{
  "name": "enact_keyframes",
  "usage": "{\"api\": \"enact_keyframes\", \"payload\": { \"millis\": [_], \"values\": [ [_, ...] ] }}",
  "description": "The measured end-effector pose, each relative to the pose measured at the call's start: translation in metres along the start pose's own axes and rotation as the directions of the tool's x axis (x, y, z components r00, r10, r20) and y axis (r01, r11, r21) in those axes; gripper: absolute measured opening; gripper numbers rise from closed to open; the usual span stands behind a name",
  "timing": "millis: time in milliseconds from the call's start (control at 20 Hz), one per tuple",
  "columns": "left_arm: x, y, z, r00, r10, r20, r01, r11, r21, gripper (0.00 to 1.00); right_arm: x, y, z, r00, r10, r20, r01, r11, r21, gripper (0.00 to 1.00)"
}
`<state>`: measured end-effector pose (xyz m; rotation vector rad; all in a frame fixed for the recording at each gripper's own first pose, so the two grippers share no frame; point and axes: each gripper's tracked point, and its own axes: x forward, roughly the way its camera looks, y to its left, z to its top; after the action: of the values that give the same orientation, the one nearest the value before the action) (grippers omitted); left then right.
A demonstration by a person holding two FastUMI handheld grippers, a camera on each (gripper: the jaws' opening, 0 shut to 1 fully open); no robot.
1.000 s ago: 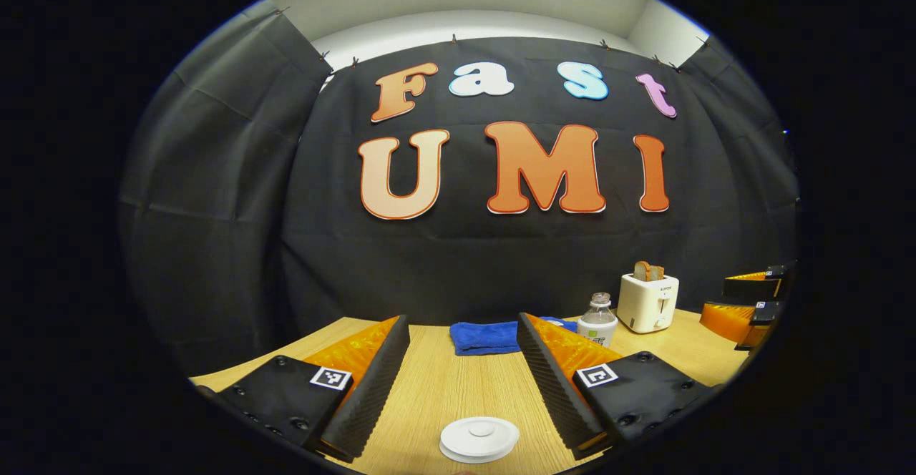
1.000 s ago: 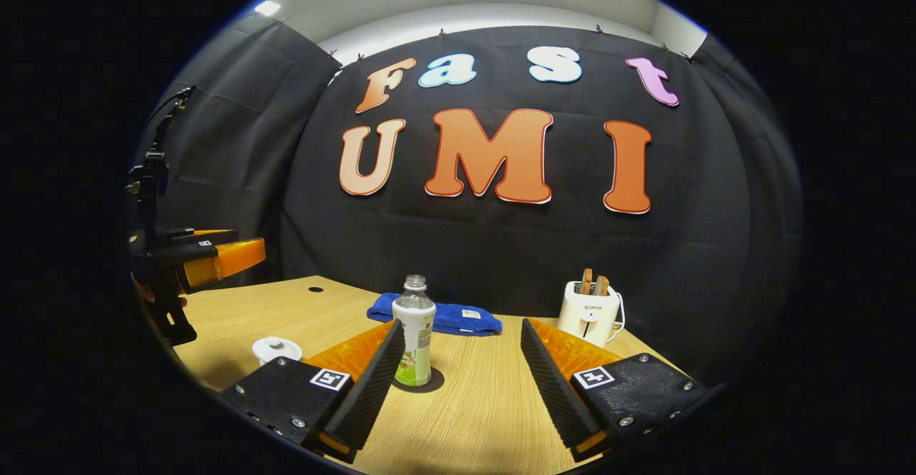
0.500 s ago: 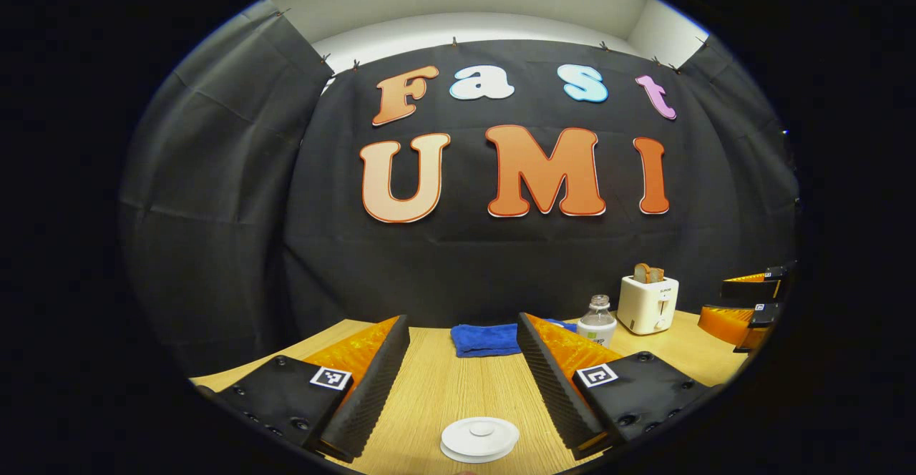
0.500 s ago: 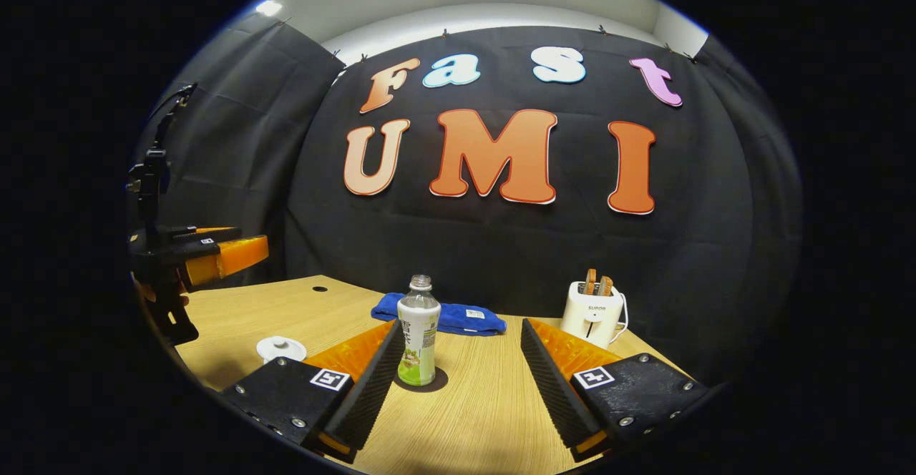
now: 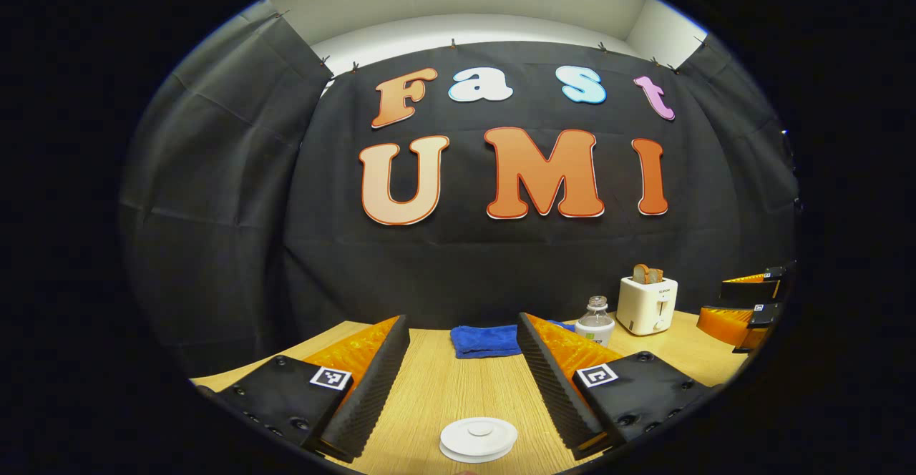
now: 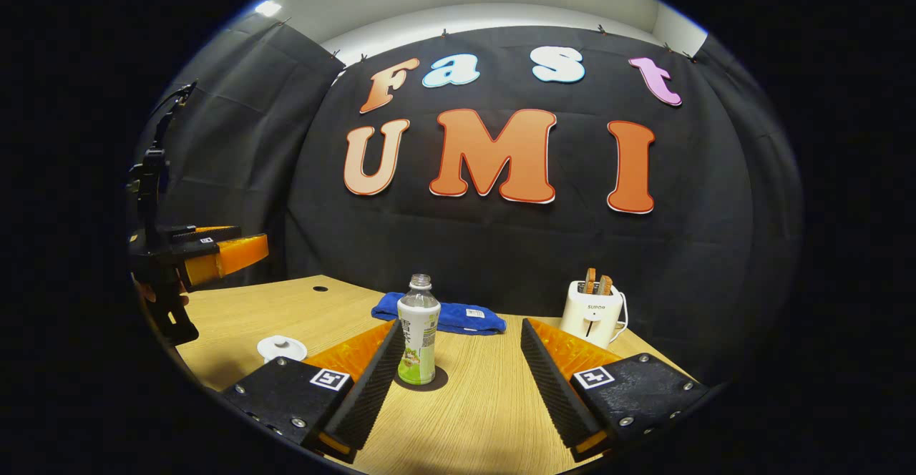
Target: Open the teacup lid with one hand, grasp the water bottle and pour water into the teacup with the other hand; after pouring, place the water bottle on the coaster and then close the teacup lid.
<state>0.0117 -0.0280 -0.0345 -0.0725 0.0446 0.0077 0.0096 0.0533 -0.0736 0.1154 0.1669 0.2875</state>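
The wooden surface stretches before me under the black cloth wall. My left gripper hangs over the white teacup lid, fingers apart and not touching it. My right gripper is spread wide too, facing the water bottle, upright on its dark coaster. A blue cloth and toaster sit farther back.

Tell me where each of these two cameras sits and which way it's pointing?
Left gripper view: rides on the left gripper, facing the wall cloth over the white teacup lid; own open fingers below.
Right gripper view: rides on the right gripper, facing the water bottle; own open fingers below, left gripper far left.
Shared: bottle, lid, blue towel, toaster, table.
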Motion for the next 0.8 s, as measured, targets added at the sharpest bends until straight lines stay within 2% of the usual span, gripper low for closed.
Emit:
{"api": "enact_keyframes", "payload": {
  "millis": [550, 600, 800],
  "values": [
    [0.0014, -0.0001, -0.0001, 1.000, 0.000, 0.000, 0.000, 1.000, -0.006, 0.93, 0.0008, -0.0009, 0.0001, 1.000, -0.002, -0.003, 0.002, 1.000, 0.004, 0.98],
    [0.0006, 0.0003, -0.0009, 1.000, 0.001, -0.001, -0.001, 1.000, -0.007, 0.98, 0.0005, -0.0008, 0.0006, 1.000, -0.002, -0.001, 0.002, 1.000, 0.006, 0.98],
    [0.0010, 0.0014, -0.0020, 1.000, 0.004, -0.003, -0.004, 1.000, -0.006, 0.98, -0.0001, -0.0005, -0.0002, 1.000, -0.002, -0.004, 0.002, 1.000, 0.005, 0.98]
  ]
}}
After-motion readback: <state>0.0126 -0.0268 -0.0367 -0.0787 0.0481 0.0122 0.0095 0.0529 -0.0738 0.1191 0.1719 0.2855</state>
